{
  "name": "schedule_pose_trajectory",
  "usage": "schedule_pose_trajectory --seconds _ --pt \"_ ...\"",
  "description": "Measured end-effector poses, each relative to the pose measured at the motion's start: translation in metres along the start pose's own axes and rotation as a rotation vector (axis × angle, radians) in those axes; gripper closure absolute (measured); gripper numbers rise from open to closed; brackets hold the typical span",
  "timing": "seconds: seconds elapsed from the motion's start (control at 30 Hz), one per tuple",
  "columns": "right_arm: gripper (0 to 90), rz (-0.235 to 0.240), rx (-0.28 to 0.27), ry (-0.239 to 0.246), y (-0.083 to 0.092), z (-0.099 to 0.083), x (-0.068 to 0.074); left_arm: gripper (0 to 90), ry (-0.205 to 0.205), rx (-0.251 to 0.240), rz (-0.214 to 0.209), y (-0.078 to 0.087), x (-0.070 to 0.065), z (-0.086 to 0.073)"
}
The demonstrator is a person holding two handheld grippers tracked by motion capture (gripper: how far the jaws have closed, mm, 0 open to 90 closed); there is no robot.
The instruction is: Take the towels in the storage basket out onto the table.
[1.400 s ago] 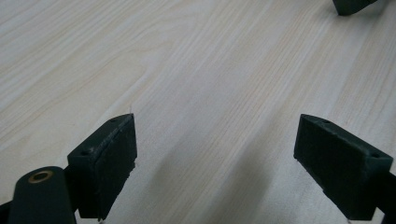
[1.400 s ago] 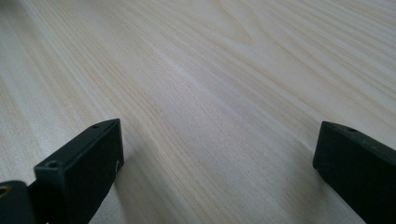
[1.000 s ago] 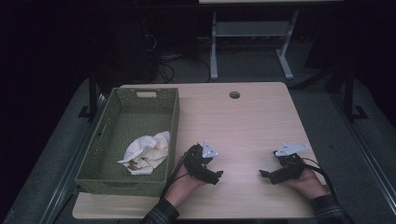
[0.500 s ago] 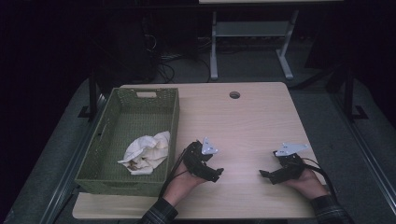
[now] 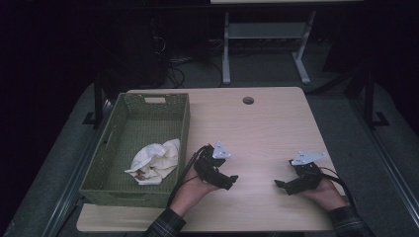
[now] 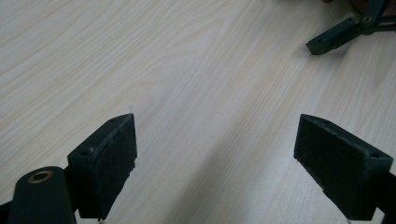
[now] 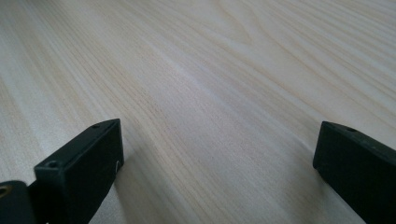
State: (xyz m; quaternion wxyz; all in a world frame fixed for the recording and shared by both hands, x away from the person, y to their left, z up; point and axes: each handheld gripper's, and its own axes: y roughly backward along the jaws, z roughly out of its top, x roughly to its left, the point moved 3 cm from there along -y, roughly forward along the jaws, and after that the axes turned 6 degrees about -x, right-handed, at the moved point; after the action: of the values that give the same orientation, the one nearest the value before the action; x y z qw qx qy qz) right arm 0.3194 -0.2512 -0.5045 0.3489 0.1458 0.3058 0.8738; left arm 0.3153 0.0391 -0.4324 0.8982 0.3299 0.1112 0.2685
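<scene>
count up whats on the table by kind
basket: 1
cloth, lying in the basket: 1
tool, left and right, both open and empty: 2
total: 4

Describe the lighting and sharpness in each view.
High view: dim and underexposed, surroundings nearly black, only the table, green basket and pale cloth readable. Left gripper view: bright and even, wood grain crisp, the open jaws slightly soft, the right gripper at the top corner. Right gripper view: bright, soft shadows beside the jaws, far grain blurring.
</scene>
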Motion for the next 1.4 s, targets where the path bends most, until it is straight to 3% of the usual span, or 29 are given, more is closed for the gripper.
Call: schedule_pose_trajectory --seconds 0.63,0.97,1.17,1.3,1.4 --pt "1.2 0.0 0.0 0.0 0.0 0.0 0.0 12.5 0.009 -0.032 -0.042 0.012 0.005 0.021" --pt "1.2 0.0 -0.001 0.0 0.0 0.0 0.0 12.6 0.002 -0.039 -0.036 0.027 0.019 0.029" --pt "1.2 0.0 -0.001 0.0 0.0 0.0 0.0 12.5 0.022 -0.056 -0.051 0.034 0.028 0.032" --pt "1.2 0.0 -0.001 0.0 0.0 0.0 0.0 13.2 -0.004 -0.044 -0.066 0.037 0.029 0.034" --pt "1.2 0.0 -0.001 0.001 0.0 0.0 0.0 13.1 0.006 -0.052 -0.059 0.041 0.032 0.034"
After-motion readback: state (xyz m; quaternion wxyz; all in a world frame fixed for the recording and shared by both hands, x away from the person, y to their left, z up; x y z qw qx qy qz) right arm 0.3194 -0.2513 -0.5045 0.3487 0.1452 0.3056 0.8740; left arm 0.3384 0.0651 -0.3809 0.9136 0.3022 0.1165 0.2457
